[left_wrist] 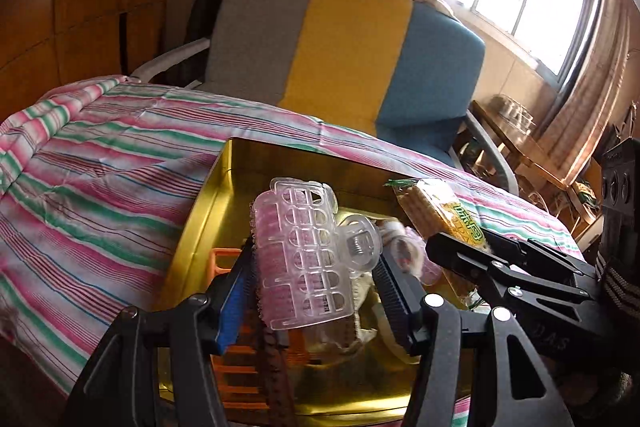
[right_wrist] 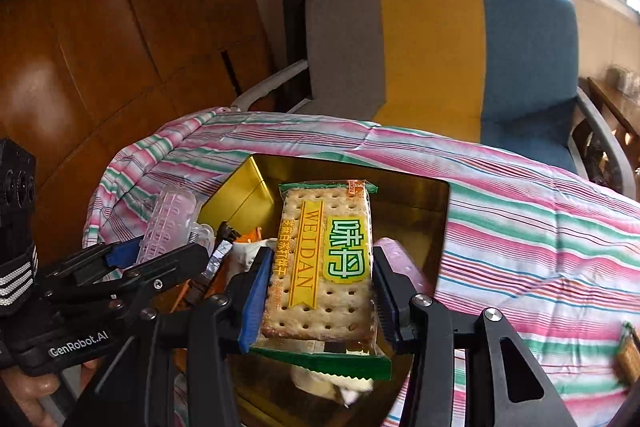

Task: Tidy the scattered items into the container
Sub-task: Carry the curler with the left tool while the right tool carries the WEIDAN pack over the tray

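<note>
— Above the gold tin point(left_wrist: 224, 183), what does each hand-held gripper hold?

— The left hand-held gripper point(left_wrist: 316, 279) grips a clear hair clip point(left_wrist: 304, 251). The right hand-held gripper point(right_wrist: 320, 291) grips a cracker packet point(right_wrist: 324, 259). The tin lies on the striped bedcover point(left_wrist: 100, 163).

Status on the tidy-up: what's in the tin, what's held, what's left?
Done: the gold metal tin already holds an orange plastic piece and some wrappers. In hand: the left gripper holds a clear pink plastic hair claw clip, the right gripper a green-edged cracker packet, both over the tin. Left: release both; one small packet still lies on the striped bedcover.
</note>
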`<state>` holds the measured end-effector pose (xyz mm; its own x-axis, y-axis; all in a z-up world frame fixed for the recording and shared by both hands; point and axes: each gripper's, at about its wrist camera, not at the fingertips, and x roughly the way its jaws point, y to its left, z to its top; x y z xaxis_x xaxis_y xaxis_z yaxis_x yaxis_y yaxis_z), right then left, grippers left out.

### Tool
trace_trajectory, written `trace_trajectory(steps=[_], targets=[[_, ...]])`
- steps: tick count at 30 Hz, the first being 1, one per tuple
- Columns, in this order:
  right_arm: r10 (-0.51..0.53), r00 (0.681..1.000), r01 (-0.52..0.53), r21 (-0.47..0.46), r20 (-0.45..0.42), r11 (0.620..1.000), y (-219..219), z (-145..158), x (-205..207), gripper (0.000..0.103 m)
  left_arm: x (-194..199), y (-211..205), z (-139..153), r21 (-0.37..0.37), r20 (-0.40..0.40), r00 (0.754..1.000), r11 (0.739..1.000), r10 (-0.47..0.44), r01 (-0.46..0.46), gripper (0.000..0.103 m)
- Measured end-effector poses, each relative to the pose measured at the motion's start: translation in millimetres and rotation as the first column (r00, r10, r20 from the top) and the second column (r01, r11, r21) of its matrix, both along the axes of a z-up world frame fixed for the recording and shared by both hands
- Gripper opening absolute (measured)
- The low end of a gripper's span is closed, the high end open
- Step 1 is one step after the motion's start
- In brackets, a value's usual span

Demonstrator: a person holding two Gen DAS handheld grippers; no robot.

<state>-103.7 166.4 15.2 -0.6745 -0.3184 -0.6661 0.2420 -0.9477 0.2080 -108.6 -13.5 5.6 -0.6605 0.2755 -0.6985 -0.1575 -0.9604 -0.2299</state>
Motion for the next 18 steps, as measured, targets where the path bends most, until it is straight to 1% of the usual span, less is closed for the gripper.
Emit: trace_trajectory(steps=[3, 6, 9, 12, 14, 18], targets=[[0.044, 0.999, -0.044, 0.021, 0.027, 0.999, -26, -5, -17, 0.048, -8, -18, -11, -0.002, 0.028, 0.999, 0.999, 0.036, -0.036, 0.060], [0.061, 0.996, -0.063, 0.034, 0.058, 0.997, -44, -14, -33, 0.048, -15, -31, -22, 0.008, 0.056, 0.996, 0.998, 0.064, -0.064, 0.060], [0.070, 0.993, -0.075, 0.046, 0.091, 0.996, -55, -23, -45, 0.048, -19, -36, -29, 0.015, 0.080, 0.995, 0.998, 0.065, -0.066, 0.060], [0.072, 0.991, -0.079, 0.056, 0.116, 0.995, -59, -33, -52, 0.049, -22, -39, -37, 0.021, 0.109, 0.992, 0.997, 0.070, -0.072, 0.060], [0.063, 0.990, -0.069, 0.042, 0.126, 0.997, -56, -37, -53, 0.051, -23, -41, -41, 0.028, 0.127, 0.989, 0.997, 0.072, -0.076, 0.061], [0.047, 0.990, -0.052, 0.032, 0.133, 0.998, -48, -39, -52, 0.053, -20, -45, -45, 0.032, 0.139, 0.987, 0.995, 0.086, -0.092, 0.065]])
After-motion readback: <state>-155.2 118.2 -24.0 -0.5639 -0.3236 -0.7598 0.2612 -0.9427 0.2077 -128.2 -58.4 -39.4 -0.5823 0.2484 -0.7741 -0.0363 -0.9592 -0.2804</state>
